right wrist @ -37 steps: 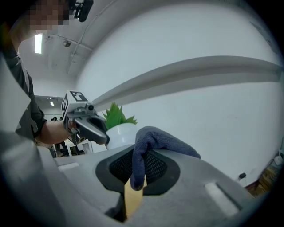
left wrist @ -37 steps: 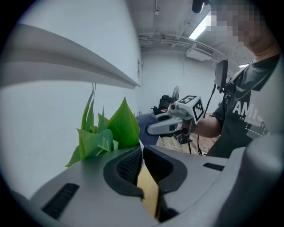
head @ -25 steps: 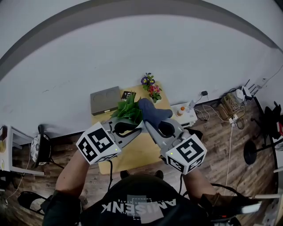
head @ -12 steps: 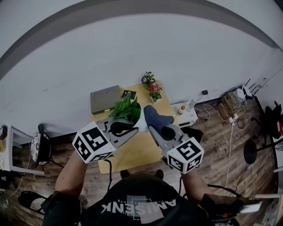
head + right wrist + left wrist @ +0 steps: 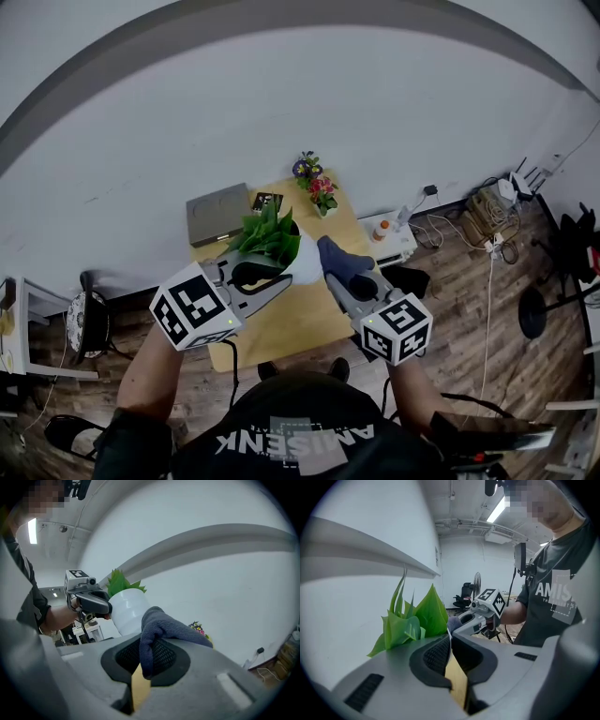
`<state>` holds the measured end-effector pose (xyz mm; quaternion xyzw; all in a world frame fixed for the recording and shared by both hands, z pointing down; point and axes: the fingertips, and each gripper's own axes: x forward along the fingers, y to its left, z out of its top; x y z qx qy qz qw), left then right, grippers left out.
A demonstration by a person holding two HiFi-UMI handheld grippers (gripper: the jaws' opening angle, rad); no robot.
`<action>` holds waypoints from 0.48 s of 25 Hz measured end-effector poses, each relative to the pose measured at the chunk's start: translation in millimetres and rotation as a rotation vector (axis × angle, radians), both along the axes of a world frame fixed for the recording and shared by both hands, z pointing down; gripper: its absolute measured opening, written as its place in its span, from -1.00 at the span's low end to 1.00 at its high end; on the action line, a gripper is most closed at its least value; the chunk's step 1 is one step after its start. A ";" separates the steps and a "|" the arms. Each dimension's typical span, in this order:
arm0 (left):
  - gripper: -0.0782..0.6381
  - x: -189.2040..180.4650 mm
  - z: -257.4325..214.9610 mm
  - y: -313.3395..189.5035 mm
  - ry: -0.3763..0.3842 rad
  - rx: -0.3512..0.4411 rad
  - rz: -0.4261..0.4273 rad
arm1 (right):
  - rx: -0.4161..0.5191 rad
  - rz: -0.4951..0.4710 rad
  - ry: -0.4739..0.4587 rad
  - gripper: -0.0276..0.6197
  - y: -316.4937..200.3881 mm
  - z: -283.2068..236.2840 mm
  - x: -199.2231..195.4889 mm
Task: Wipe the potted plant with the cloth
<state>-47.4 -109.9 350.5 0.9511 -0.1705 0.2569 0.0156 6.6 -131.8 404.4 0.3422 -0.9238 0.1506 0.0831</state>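
Green, pointed leaves fill the glossy white pot of the potted plant (image 5: pixel 277 242), held over the wooden table (image 5: pixel 298 323), its thin rim pinched by the left gripper (image 5: pixel 277 279), while the right gripper (image 5: pixel 343 278) clamps a dark blue cloth (image 5: pixel 339 257) just beside it.

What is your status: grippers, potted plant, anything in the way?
Left gripper shut on white pot, at its rim. Right gripper shut on cloth, cloth beside pot, contact unclear. Nothing in between.

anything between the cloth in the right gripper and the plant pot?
Nothing visible. The cloth, clamped in the right gripper, sits right beside the pot, nothing between them. The left gripper holds the pot's rim on the opposite side.
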 end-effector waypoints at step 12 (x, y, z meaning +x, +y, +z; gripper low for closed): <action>-0.73 2.6 8.5 11.1 -0.069 0.092 0.152 | 0.103 -0.024 -0.020 -0.83 -10.9 -54.6 2.7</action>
